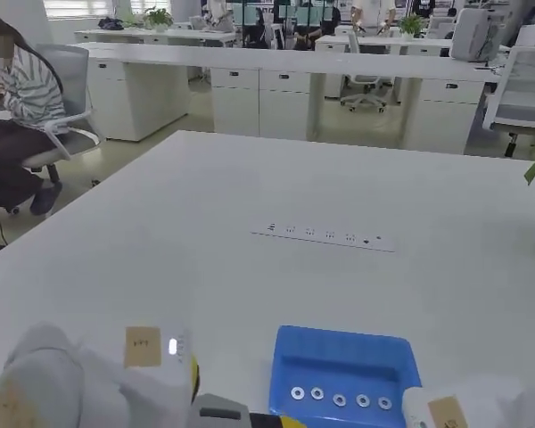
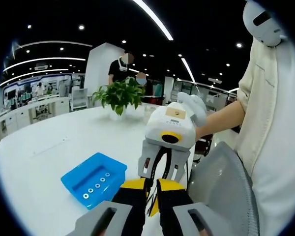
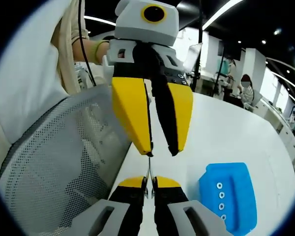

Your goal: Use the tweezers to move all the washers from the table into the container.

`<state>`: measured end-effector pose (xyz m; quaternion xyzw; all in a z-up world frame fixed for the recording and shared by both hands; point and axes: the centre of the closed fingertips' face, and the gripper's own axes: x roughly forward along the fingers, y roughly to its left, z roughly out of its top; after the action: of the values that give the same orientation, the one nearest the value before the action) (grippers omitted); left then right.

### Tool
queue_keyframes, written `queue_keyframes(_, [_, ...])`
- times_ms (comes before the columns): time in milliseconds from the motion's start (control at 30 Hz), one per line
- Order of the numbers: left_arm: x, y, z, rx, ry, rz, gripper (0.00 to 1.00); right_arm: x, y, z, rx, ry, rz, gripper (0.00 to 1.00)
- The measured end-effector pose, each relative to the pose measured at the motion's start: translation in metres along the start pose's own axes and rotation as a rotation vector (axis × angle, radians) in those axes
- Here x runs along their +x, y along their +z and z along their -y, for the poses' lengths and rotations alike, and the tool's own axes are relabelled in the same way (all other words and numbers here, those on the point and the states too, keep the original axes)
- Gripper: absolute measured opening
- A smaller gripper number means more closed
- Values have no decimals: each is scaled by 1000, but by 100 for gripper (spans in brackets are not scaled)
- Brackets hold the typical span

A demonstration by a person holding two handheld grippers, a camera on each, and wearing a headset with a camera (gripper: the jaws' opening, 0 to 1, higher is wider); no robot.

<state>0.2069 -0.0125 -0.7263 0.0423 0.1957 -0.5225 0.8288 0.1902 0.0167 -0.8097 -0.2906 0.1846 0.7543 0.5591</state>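
Observation:
A blue container (image 1: pixel 343 357) sits at the near table edge with several washers (image 1: pixel 340 399) in a row inside it; it is also in the left gripper view (image 2: pixel 71 177) and the right gripper view (image 3: pixel 236 182). The two grippers face each other tip to tip off the table's near edge. My right gripper (image 3: pixel 148 184) is shut on thin metal tweezers (image 3: pixel 149 169) that point up at my left gripper (image 3: pixel 161 151). The left gripper's yellow jaws stand a little apart around the tweezers' end. In the head view the left gripper (image 1: pixel 205 401) is at bottom left and the right gripper (image 1: pixel 455 410) at bottom right.
A recessed socket strip (image 1: pixel 325 236) lies mid-table. A grey mesh chair back (image 3: pixel 73 147) is close beside the grippers. A potted plant (image 2: pixel 120 96) stands far across the table. A person sits at the left (image 1: pixel 18 107).

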Motion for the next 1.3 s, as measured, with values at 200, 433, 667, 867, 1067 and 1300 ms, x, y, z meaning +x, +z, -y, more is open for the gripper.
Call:
queue_keyframes(200, [-2,0,-1,51,1,-22,0,-3,-2,1,0,-17,-3,3])
queue_keyframes(433, [-3,1,-4,41,-6,-19,1,-6,-3,1,6,-26,-4,3])
queue_keyframes(667, [1,-1,3,25,-51,-35,8,-5,-5,1,4,-27,-11,3])
queue_keyframes(867, [7,-9,10,55,-65,-81,1,-6,-3,1,5,-31,-6,3])
queue_keyframes(1067, [11,-13,6,89,-51,-108,0,-4,-8,0,5,-26,-24,3])
queue_keyframes(1300, [12,-30,-3,149,-40,-210,0,-2,-24,1,45,-54,-66,4])
